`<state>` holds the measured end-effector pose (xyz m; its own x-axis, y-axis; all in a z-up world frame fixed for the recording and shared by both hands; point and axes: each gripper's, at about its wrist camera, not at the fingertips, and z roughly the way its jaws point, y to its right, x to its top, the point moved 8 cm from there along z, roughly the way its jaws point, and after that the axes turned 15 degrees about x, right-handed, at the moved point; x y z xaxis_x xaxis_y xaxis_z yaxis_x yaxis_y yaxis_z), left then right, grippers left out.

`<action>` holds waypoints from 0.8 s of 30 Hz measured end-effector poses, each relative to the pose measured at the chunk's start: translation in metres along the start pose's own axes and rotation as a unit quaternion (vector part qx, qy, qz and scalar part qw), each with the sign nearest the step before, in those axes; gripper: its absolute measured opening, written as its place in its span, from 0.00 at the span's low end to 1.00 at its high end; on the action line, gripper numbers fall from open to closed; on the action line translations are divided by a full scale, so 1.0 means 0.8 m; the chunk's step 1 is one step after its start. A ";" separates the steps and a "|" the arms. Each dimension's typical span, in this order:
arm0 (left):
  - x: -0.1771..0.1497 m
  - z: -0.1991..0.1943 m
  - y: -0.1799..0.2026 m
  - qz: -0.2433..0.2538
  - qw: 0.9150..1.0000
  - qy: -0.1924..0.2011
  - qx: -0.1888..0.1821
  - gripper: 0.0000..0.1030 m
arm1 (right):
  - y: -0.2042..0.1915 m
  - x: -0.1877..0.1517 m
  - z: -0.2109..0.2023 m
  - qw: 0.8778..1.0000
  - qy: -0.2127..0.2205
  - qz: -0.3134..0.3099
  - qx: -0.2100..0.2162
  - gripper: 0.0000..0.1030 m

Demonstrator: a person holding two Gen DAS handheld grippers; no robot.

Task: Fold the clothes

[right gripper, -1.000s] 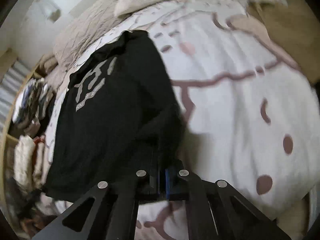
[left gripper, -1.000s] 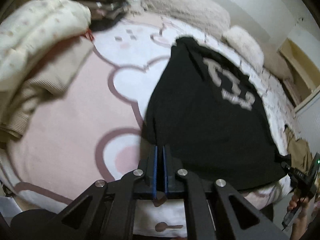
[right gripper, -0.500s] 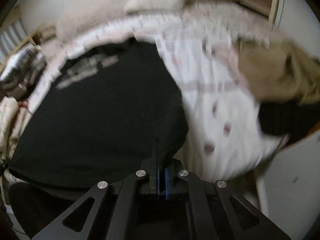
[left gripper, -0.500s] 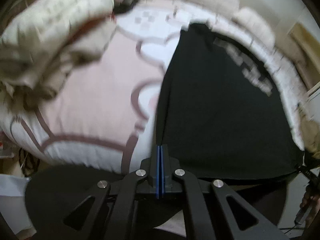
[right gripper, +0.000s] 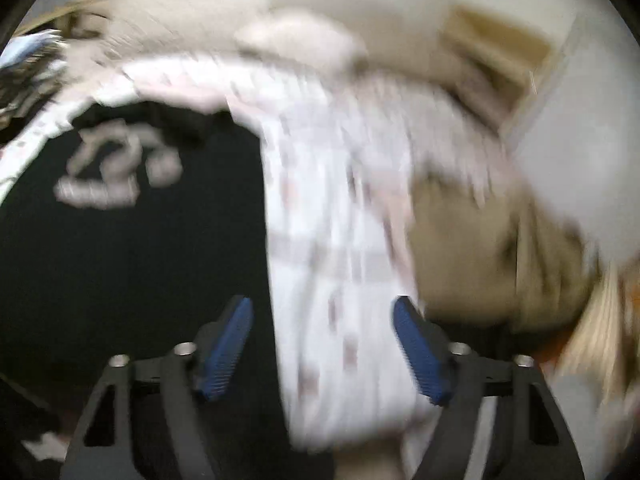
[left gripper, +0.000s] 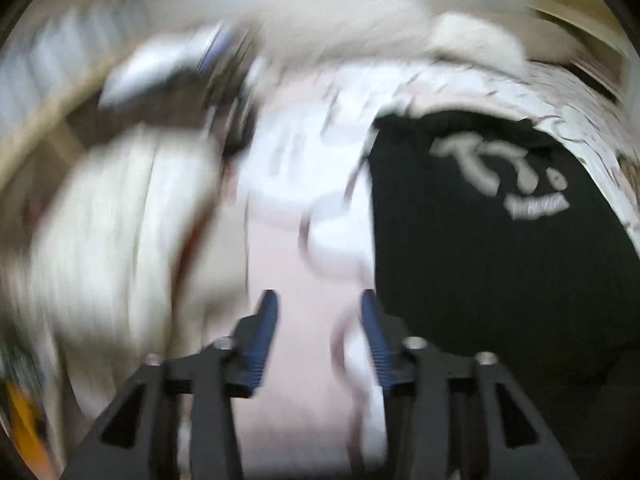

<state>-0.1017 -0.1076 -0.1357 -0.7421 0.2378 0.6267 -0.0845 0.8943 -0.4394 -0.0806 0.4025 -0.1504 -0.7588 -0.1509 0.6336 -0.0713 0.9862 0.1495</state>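
Both frames are blurred. The left gripper (left gripper: 318, 304) and right gripper (right gripper: 322, 314) hold nothing, jaws spread wide. The black shirt (left gripper: 500, 240) lies on the bed (left gripper: 280, 272), at three o'clock of the left jaws.

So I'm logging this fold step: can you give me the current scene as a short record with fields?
left gripper: open, empty, over pink-and-white bedding
right gripper: open, empty
black shirt: flat on the bedding, pale print facing up
beside shirt: cream pile one side, tan garment other side
image quality: motion-blurred
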 end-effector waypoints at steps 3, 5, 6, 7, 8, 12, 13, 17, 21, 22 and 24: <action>0.077 0.017 0.046 0.100 0.988 0.117 0.008 0.48 | -0.046 0.079 0.036 0.991 0.051 -0.120 0.019 0.53; 0.110 0.037 0.077 0.142 0.977 0.162 0.010 0.48 | -0.089 0.113 0.069 0.978 0.071 -0.195 0.030 0.53; 0.122 0.044 0.092 0.163 0.969 0.186 0.008 0.48 | -0.111 0.124 0.086 0.971 0.076 -0.225 0.032 0.52; 0.133 0.052 0.113 0.192 0.958 0.212 0.009 0.48 | -0.132 0.132 0.104 0.963 0.076 -0.255 0.031 0.51; 0.142 0.060 0.126 0.213 0.950 0.227 0.014 0.48 | -0.148 0.137 0.126 0.955 0.073 -0.285 0.025 0.49; 0.165 0.107 0.182 0.305 0.908 0.286 0.034 0.48 | -0.196 0.146 0.205 0.924 0.058 -0.378 0.001 0.46; 0.165 0.118 0.190 0.320 0.901 0.290 0.031 0.48 | -0.204 0.146 0.218 0.919 0.055 -0.391 -0.004 0.46; 0.177 0.167 0.239 0.369 0.882 0.293 0.008 0.48 | -0.219 0.146 0.262 0.906 0.046 -0.420 -0.014 0.46; 0.179 0.198 0.267 0.391 0.873 0.292 -0.018 0.48 | -0.222 0.145 0.295 0.900 0.040 -0.434 -0.023 0.45; 0.179 0.203 0.272 0.394 0.871 0.291 -0.023 0.48 | -0.223 0.147 0.301 0.900 0.040 -0.433 -0.026 0.44; 0.176 0.211 0.283 0.403 0.867 0.293 -0.030 0.48 | -0.222 0.152 0.310 0.903 0.041 -0.427 -0.032 0.39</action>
<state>-0.3375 0.0645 -0.2559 -0.0775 0.9303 0.3586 0.3512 0.3621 -0.8634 -0.3209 0.2258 -0.2882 -0.3937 -0.8619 0.3196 -0.5680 0.5014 0.6527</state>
